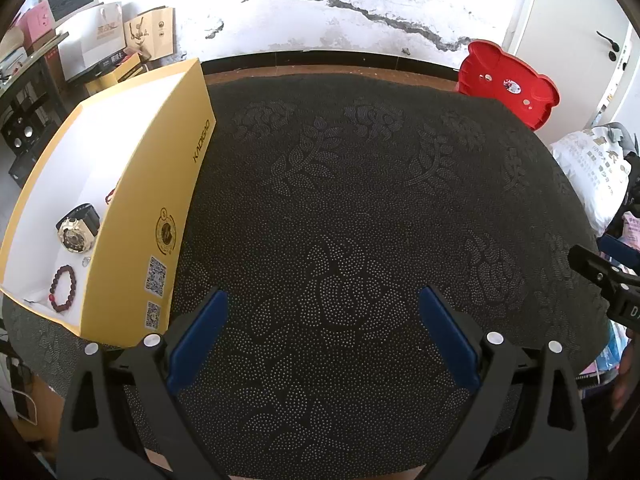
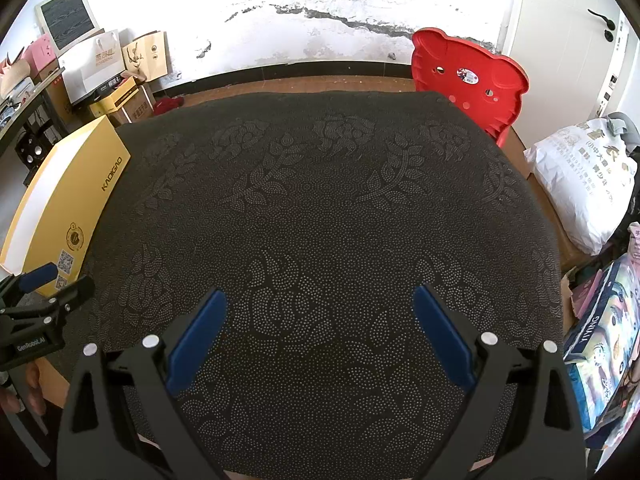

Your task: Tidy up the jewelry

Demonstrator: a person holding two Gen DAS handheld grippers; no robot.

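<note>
A yellow box (image 1: 160, 184) with a white inside stands open at the table's left; it also shows in the right wrist view (image 2: 92, 196). Inside it lie a gold watch with a black strap (image 1: 77, 229), a dark red bead bracelet (image 1: 62, 286), a small ring (image 1: 86, 261) and part of a red cord (image 1: 111, 194). My left gripper (image 1: 322, 304) is open and empty above the black cloth, right of the box. My right gripper (image 2: 320, 304) is open and empty over the cloth's middle. Each gripper shows at the edge of the other's view.
The table wears a black cloth with a dotted flower pattern (image 1: 360, 208). A red plastic chair (image 2: 472, 80) stands behind the far right corner. Bags and boxes (image 2: 112, 68) crowd the left wall. A white sack (image 2: 580, 176) and toy boxes lie right.
</note>
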